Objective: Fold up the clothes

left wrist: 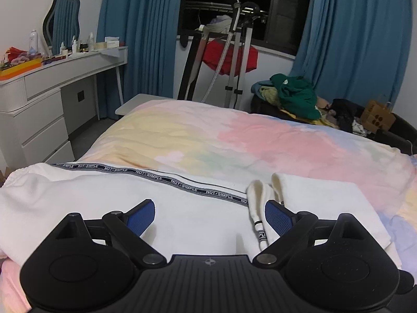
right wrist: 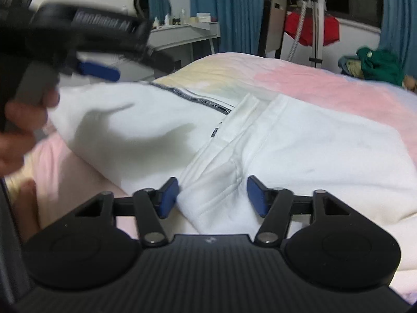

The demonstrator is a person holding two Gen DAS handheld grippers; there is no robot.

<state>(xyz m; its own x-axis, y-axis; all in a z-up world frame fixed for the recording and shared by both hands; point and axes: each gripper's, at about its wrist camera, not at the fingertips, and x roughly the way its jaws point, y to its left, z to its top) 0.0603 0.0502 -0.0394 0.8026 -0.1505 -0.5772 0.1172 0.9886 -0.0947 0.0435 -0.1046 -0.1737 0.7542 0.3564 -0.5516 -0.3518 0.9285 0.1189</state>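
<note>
A white garment (left wrist: pixel 104 195) with a dark "NOT-SIMPLE" tape stripe (left wrist: pixel 166 178) lies partly folded on the pastel bedspread (left wrist: pixel 234 135). My left gripper (left wrist: pixel 209 216) hovers open just over it, and a white drawstring (left wrist: pixel 258 221) lies beside its right pad. In the right wrist view the same garment (right wrist: pixel 312 143) fills the middle. My right gripper (right wrist: pixel 212 197) stands open low over a raised fold (right wrist: pixel 216 190) that lies between its pads; the left pad touches the fold's edge. The left gripper (right wrist: pixel 99 70) shows blurred at the upper left, held by a hand (right wrist: pixel 18 130).
A white dressing table (left wrist: pixel 47 86) with bottles and a mirror (left wrist: pixel 62 18) stands left of the bed. Beyond the bed's far end are blue curtains (left wrist: pixel 140 31), a rack with a red cloth (left wrist: pixel 224 57), a clothes pile topped in green (left wrist: pixel 294 96) and a cardboard box (left wrist: pixel 375 114).
</note>
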